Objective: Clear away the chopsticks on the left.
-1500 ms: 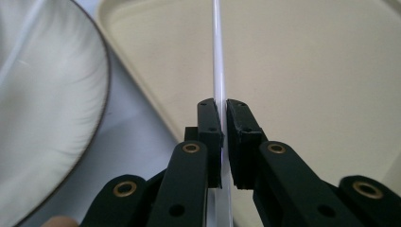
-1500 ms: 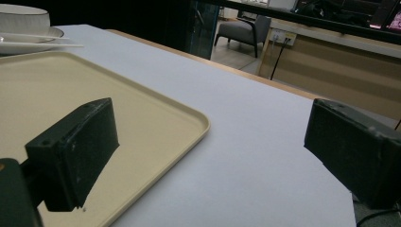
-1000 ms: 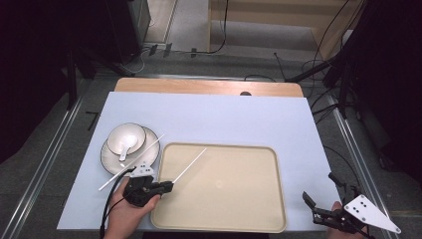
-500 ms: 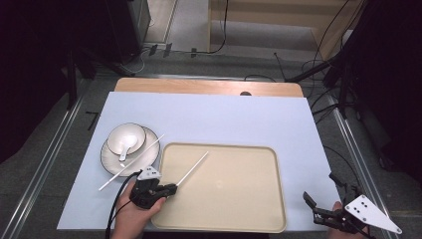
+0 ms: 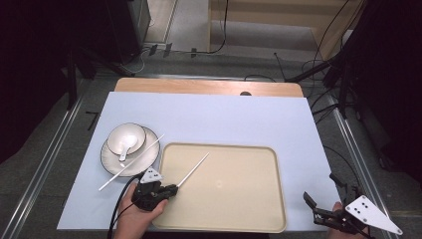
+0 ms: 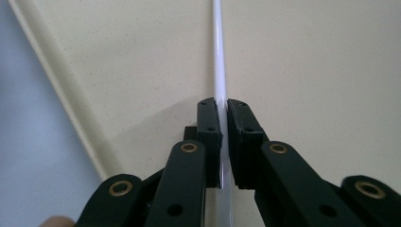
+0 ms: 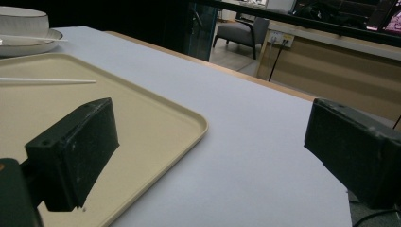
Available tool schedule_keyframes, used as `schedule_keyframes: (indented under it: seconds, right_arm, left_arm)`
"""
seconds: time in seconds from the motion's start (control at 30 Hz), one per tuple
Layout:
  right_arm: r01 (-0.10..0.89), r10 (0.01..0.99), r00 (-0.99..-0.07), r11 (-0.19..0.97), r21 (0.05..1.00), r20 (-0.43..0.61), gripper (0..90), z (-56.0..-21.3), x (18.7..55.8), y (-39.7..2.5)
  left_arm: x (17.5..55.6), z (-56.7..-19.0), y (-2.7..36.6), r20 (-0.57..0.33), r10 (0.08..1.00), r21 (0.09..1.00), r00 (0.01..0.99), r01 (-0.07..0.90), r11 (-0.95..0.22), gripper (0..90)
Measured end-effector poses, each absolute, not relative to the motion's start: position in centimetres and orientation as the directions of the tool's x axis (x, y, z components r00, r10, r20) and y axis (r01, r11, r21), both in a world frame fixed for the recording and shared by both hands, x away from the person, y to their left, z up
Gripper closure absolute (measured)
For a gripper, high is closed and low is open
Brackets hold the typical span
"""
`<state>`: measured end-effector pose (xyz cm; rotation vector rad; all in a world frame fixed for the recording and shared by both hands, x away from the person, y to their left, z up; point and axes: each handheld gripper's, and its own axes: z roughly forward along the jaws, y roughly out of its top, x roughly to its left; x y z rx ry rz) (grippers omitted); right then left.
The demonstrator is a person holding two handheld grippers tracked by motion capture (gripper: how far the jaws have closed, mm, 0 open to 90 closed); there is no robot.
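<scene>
1. White chopstick (image 5: pixel 193 170) lies on the tray (image 5: pixel 249 209), near-left, pinched at its near end by the left hand-held gripper (image 5: pixel 170 189) (low grip, for placing).
2. Right hand-held gripper (image 5: pixel 309 202), spread wide, waits near-right.

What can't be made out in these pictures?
- Chopstick in the left tongs, left gripper view: near end hidden between the jaws, far tip cut off by the top edge.
- Spoon in the bowl, high view: too small for detail.
- Right tongs, high view: partly cut off by the bottom edge.
</scene>
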<state>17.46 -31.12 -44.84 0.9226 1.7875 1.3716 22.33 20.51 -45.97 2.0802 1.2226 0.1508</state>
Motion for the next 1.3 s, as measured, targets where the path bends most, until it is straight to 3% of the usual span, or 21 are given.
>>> schedule_keyframes:
  seconds: [0.3,0.4,0.53,0.97,1.3]
  right_arm:
    - [0.127,0.857,-0.506,0.187,0.974,-0.099,3.7,-44.8,17.5,-31.3]
    - [0.124,0.859,-0.504,0.178,0.976,-0.093,3.7,-44.8,17.4,-31.4]
    - [0.122,0.859,-0.504,0.177,0.977,-0.092,3.7,-44.8,17.5,-31.5]
    - [0.130,0.852,-0.517,0.172,0.977,-0.081,3.7,-45.0,17.6,-31.5]
    - [0.128,0.850,-0.521,0.173,0.977,-0.082,3.7,-45.0,17.7,-31.5]
  left_arm:
    - [22.3,-45.5,20.3,-0.240,0.800,0.634,0.550,0.713,-0.300,69.5]
    - [22.9,-44.6,20.2,-0.252,0.796,0.664,0.551,0.696,-0.272,75.0]
    - [24.2,-44.0,19.0,-0.261,0.777,0.667,0.573,0.689,-0.284,90.0]
    - [28.1,-45.7,14.7,-0.245,0.762,0.609,0.599,0.707,-0.360,90.0]
    - [28.7,-45.8,15.4,-0.221,0.815,0.600,0.536,0.734,-0.320,90.0]
